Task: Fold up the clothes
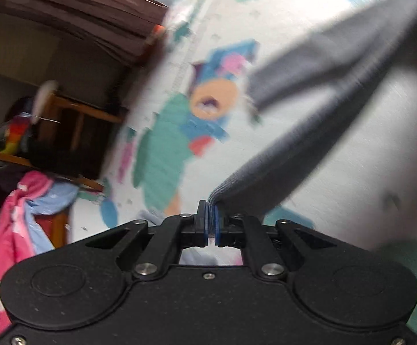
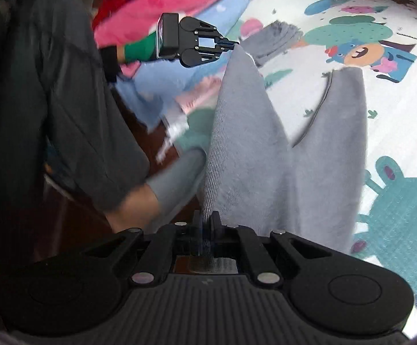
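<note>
A grey garment [image 2: 266, 149] hangs stretched between my two grippers above a cartoon-printed play mat [image 2: 395, 92]. My right gripper [image 2: 207, 221] is shut on one ribbed edge of it. My left gripper [image 1: 210, 210] is shut on the other edge of the grey garment [image 1: 289, 155]; it also shows in the right wrist view [image 2: 233, 43], pinching the cloth's far tip. The lower part of the garment drapes onto the mat. The left wrist view is motion-blurred.
A pile of pink and light-blue clothes [image 2: 179, 14] lies behind the left gripper, also seen in the left wrist view [image 1: 21, 210]. The person's leg and grey sock [image 2: 174, 178] are at left. Wooden furniture [image 1: 73, 109] stands beyond the play mat [image 1: 366, 172].
</note>
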Demonstrator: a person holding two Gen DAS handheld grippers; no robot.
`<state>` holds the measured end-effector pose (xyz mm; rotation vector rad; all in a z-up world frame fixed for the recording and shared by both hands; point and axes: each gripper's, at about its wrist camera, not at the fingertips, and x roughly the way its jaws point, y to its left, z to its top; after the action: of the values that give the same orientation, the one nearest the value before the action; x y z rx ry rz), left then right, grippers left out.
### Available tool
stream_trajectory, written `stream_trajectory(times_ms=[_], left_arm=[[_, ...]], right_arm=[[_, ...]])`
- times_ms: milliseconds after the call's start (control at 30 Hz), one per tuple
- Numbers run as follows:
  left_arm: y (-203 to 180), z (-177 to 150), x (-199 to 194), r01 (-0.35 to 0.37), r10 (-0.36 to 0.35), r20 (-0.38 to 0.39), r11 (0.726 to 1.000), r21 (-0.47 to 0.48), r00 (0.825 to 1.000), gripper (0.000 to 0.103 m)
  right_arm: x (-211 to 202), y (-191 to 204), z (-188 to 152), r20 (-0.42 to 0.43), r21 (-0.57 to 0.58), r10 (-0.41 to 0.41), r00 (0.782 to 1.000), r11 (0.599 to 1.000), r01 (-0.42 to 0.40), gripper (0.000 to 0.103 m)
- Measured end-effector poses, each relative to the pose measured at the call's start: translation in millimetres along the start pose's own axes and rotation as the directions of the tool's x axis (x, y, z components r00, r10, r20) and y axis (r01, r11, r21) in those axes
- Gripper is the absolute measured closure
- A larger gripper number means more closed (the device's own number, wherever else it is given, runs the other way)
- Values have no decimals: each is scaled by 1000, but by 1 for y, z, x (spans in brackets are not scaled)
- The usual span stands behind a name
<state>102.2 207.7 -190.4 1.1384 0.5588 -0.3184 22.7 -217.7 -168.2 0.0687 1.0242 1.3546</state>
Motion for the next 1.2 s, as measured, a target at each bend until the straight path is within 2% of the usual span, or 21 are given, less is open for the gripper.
stream_trajectory(times_ms=[67, 133, 267, 433, 500, 567, 600, 633, 667, 700, 733, 767, 800, 900, 967, 1000, 1033, 1067, 1133, 1167, 1200], left_arm=[[8, 23, 17, -9, 8, 53, 1000, 24, 999, 100], [15, 49, 37, 1, -7, 108, 999, 49, 994, 100], [27, 111, 95, 72, -87, 179, 993, 91, 980, 100], [15, 188, 179, 224, -253, 161, 958, 179, 954, 100], [3, 215, 213, 298, -320, 91, 934, 196, 943, 100], [-5, 236, 242, 323, -331, 34, 935, 146, 943, 86], [-6, 242, 250, 292, -298, 30, 949, 118, 954, 76], [-2, 243, 251, 267, -269, 31, 962, 61, 963, 53], [3, 244, 251, 242, -242, 31, 970, 1, 970, 48], [13, 238, 248, 244, -241, 40, 966, -83, 970, 48], [24, 227, 243, 265, -262, 40, 945, -193, 964, 48], [33, 213, 238, 294, -290, 56, 909, -297, 955, 48], [42, 193, 231, 335, -332, 79, 854, -397, 940, 48], [58, 130, 214, 441, -440, 171, 639, -630, 882, 48], [59, 96, 210, 502, -510, 233, 489, -714, 828, 48], [54, 85, 207, 516, -532, 249, 441, -735, 809, 48], [48, 76, 200, 529, -547, 257, 425, -734, 797, 48], [43, 71, 190, 551, -543, 267, 468, -691, 796, 48], [20, 81, 162, 563, -500, 264, 690, -455, 825, 48], [8, 87, 147, 543, -476, 267, 779, -314, 838, 48], [-4, 92, 133, 505, -452, 275, 847, -166, 849, 48]], right_arm=[[-10, -18, -7, 60, 104, -30, 998, 994, 24, 96], [-28, -44, -21, 130, 243, -102, 986, 968, 68, 96], [-66, -85, -51, 219, 449, -263, 940, 882, 143, 96], [-95, -135, -84, 241, 613, -433, 869, 762, 210, 96], [-97, -156, -94, 217, 657, -477, 852, 717, 234, 96], [-99, -175, -102, 182, 702, -535, 825, 658, 272, 96], [-99, -185, -106, 161, 729, -570, 805, 619, 292, 96], [-99, -195, -110, 143, 755, -603, 785, 579, 307, 95], [-99, -201, -111, 123, 770, -638, 760, 544, 332, 94], [-99, -204, -111, 99, 776, -672, 733, 514, 366, 93], [-99, -206, -110, 90, 779, -692, 716, 497, 382, 93], [-99, -204, -109, 94, 780, -704, 704, 492, 387, 90], [-100, -198, -108, 94, 772, -720, 688, 489, 406, 88], [-106, -173, -108, 87, 715, -767, 635, 492, 497, 86], [-109, -151, -108, 100, 659, -762, 640, 533, 531, 86], [-108, -139, -109, 104, 620, -740, 664, 570, 539, 86], [-104, -127, -109, 102, 575, -709, 698, 615, 541, 86], [-98, -115, -109, 97, 517, -681, 726, 657, 548, 85], [-80, -91, -105, 80, 366, -636, 768, 735, 571, 82], [-69, -82, -103, 61, 297, -612, 788, 765, 572, 78], [-57, -76, -101, 39, 235, -598, 800, 784, 575, 71]])
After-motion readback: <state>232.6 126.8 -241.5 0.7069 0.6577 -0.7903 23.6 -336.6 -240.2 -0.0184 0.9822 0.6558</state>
